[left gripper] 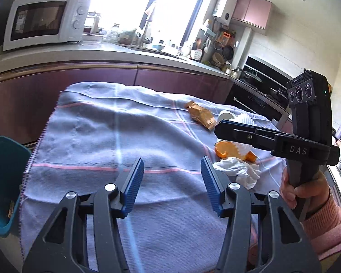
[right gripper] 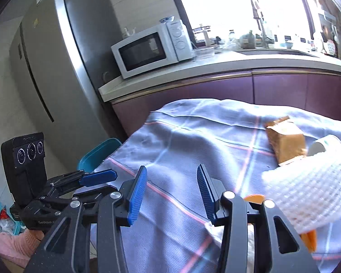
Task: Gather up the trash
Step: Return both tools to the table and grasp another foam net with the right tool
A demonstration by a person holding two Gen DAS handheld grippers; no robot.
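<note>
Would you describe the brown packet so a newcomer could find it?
On the cloth-covered table before the purple cabinets, look to the far right part. The brown packet lies flat there, beside a white cup; it alone is tan and crinkled.

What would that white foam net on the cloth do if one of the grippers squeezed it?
The white foam net looks like open mesh foam, so it would probably squash flat between the pads and spring back. It seems very light, so a push may just slide it over the cloth. It lies on orange peel, which might shift with it.
</note>
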